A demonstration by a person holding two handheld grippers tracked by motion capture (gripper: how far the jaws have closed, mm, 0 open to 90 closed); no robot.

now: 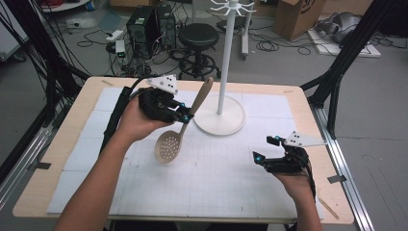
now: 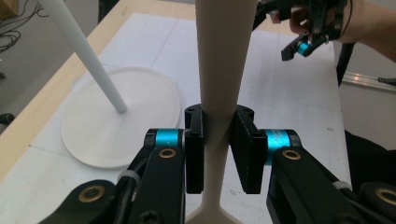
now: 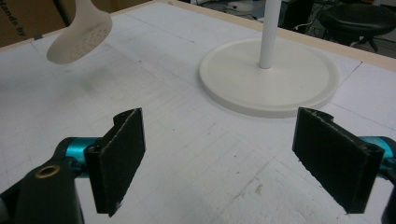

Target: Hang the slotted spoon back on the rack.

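Note:
A beige slotted spoon (image 1: 179, 131) hangs above the white mat, its perforated bowl low and its handle pointing up and back. My left gripper (image 1: 186, 115) is shut on the handle; in the left gripper view the handle (image 2: 219, 70) runs up between the two black pads (image 2: 194, 149). The spoon's bowl (image 3: 79, 35) also appears lifted off the mat in the right gripper view. A white hanging stand (image 1: 225, 57) with a round base (image 1: 231, 122) rises just right of the spoon. My right gripper (image 1: 267, 148) rests low at the front right, open, nothing between its pads (image 3: 119, 154).
The white gridded mat (image 1: 216, 168) covers the wooden table (image 1: 62, 139). The stand's hooked top (image 1: 232, 6) spreads above the table's far edge. A black stool (image 1: 198, 36), computer towers and cables stand on the floor beyond.

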